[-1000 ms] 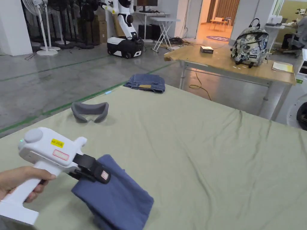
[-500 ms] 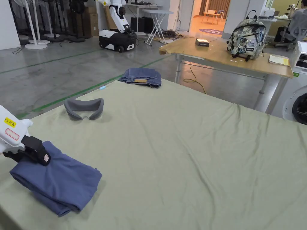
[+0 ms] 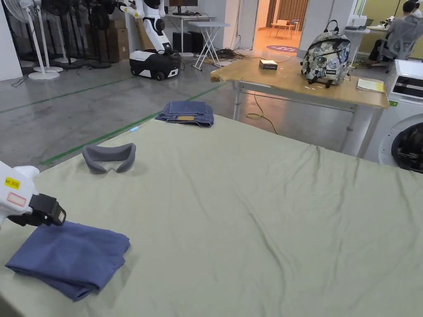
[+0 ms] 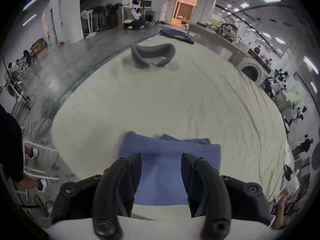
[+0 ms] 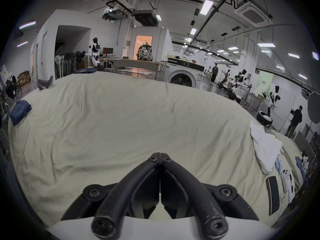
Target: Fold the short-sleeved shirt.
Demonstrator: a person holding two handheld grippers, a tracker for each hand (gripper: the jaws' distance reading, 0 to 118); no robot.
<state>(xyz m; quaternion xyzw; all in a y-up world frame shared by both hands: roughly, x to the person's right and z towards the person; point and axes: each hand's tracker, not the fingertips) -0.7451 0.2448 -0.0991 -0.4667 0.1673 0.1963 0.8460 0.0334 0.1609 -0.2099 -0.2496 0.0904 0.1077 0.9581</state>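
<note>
Now our left claw (image 4: 161,159) is spread wide and has let go of the folded blue shirt (image 3: 68,258), which lies flat at the near-left of the worktop (image 3: 256,206). Our right claw (image 5: 160,157) is pressed together, empty. Folding looks finished.

Big table (image 3: 256,198) with a wrinkly pale green sheet over it. Folded blue shirt (image 3: 70,258) sits flat near the left corner, grey padded face piece (image 3: 108,157) further along that edge, folded jeans (image 3: 186,114) at the far corner. Right gripper view has a crumpled white cloth (image 5: 265,146) at the right edge.
</note>
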